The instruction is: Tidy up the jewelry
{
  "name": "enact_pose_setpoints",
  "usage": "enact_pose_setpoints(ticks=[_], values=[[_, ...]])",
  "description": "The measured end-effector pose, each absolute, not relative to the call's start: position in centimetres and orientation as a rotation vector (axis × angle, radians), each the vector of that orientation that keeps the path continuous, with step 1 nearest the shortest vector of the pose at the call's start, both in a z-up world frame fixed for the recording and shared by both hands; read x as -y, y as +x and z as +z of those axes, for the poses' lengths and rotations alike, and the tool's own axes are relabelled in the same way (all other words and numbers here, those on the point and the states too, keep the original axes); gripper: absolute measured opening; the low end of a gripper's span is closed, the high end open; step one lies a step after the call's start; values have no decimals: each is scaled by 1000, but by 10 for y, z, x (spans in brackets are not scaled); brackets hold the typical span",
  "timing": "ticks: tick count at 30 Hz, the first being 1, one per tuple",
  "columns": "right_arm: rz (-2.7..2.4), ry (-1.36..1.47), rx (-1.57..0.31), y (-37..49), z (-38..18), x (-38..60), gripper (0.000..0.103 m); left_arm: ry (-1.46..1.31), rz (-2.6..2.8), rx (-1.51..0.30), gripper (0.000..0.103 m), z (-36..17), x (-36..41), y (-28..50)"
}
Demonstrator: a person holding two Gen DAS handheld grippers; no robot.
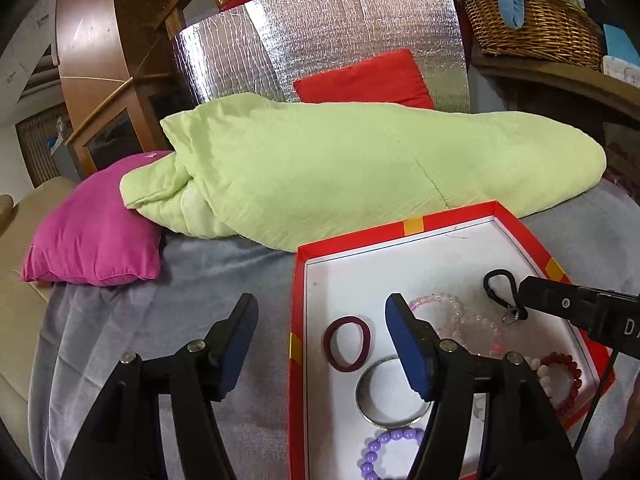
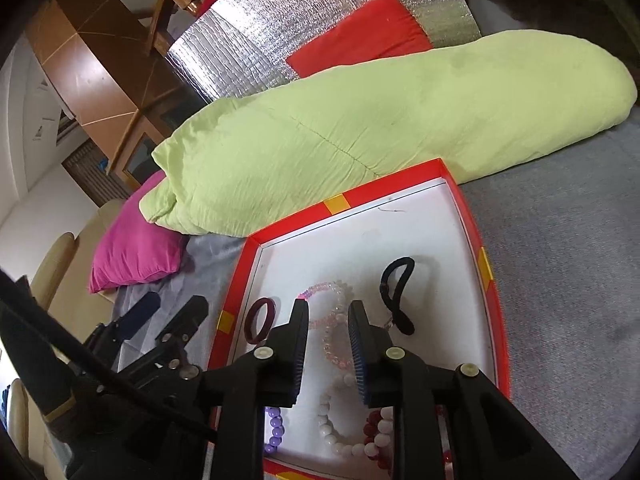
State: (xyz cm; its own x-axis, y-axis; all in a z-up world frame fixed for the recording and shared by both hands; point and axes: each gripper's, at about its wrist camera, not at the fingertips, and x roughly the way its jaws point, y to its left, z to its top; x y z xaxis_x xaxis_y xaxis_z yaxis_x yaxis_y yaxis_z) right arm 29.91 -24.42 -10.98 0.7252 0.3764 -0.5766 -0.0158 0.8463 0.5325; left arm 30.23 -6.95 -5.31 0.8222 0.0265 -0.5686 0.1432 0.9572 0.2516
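A red box lid (image 1: 414, 226) (image 2: 336, 205) with a white inside lies on the grey bed cover. In it lie a maroon hair tie (image 1: 347, 343) (image 2: 261, 319), a silver bangle (image 1: 390, 394), a purple bead bracelet (image 1: 386, 450) (image 2: 274, 428), a clear pink bead bracelet (image 1: 460, 316) (image 2: 332, 322), a white bead bracelet (image 2: 340, 436), a red bead bracelet (image 1: 566, 376) and a black hair tie with a charm (image 1: 502, 292) (image 2: 396, 296). My left gripper (image 1: 320, 344) is open, straddling the box's left wall. My right gripper (image 2: 328, 344) is open, empty, low over the pink bracelet; it also shows in the left wrist view (image 1: 532, 300).
A light green folded quilt (image 1: 360, 168) (image 2: 380, 128) lies just behind the box. A magenta pillow (image 1: 92, 232) (image 2: 136, 232) lies at the left, a red pillow (image 1: 364, 80) and a silver foil mat (image 1: 320, 32) behind. A wicker basket (image 1: 536, 20) stands at the back right.
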Motion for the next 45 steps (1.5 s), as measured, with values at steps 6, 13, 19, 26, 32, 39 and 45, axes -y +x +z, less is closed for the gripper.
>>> enact_pose_setpoints(ticks=[6, 13, 19, 26, 32, 39, 45], values=[[229, 525, -722, 284, -98, 248, 24, 289, -50, -603, 71, -47, 62, 286], [192, 454, -737, 247, -83, 245, 50, 247, -13, -628, 77, -38, 51, 255], [50, 234, -720, 193, -66, 239, 51, 199, 24, -613, 84, -24, 45, 214], [-73, 61, -637, 120, -59, 234, 59, 231, 109, -642, 86, -19, 44, 167], [-109, -16, -542, 77, -52, 217, 66, 249, 124, -575, 86, -18, 38, 127], [-81, -19, -551, 90, -61, 194, 67, 244, 122, -572, 89, -21, 30, 128], [-90, -70, -568, 102, -70, 183, 67, 228, 107, -576, 89, -27, 30, 132]])
